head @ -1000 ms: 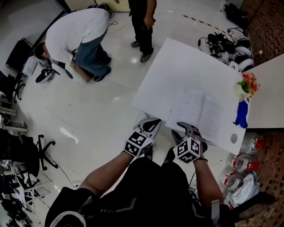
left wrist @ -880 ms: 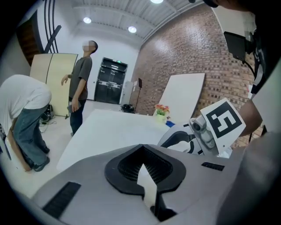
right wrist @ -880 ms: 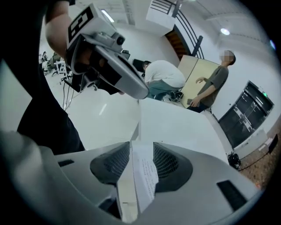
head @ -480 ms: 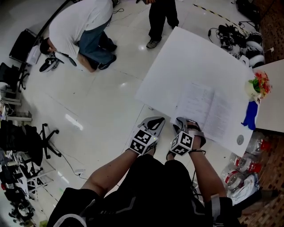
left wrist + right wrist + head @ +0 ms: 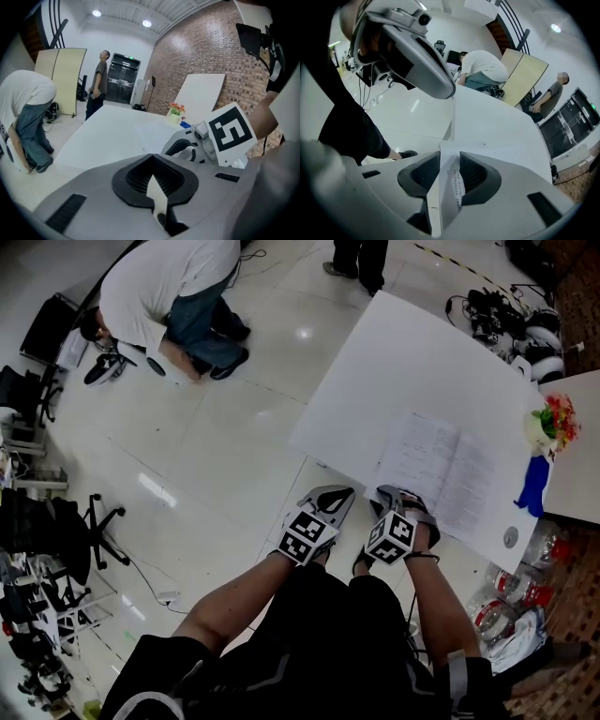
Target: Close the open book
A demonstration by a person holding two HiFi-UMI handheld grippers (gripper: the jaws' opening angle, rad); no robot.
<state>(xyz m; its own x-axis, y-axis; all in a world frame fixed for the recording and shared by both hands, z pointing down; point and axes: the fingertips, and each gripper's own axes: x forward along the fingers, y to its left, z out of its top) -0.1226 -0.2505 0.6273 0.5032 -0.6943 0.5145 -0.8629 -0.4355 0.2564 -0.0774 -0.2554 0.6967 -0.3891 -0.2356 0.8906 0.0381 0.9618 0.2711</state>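
The open book point(image 5: 433, 472) lies flat on the white table point(image 5: 403, 362), near its front edge, pages up. My right gripper point(image 5: 398, 495) hangs over the book's near left corner. In the right gripper view its jaws point(image 5: 450, 164) stand apart, and a printed page point(image 5: 457, 185) shows in the gap with neither pad pressing on it. My left gripper point(image 5: 339, 493) sits just left of the book, off the table's front corner, with its tips together and nothing in them point(image 5: 151, 157). The book point(image 5: 150, 133) shows faintly ahead of it.
A flower pot point(image 5: 548, 420), a blue object point(image 5: 534, 488) and a small round disc point(image 5: 510, 538) stand along the table's right side. One person bends over point(image 5: 159, 296) and another stands point(image 5: 361, 259) on the floor beyond. Office chairs point(image 5: 56, 531) stand at the left, bottles point(image 5: 516, 587) at the lower right.
Both grippers have sunk toward the table's front edge. The right gripper now points more steeply down at the book's corner. The book lies as before.
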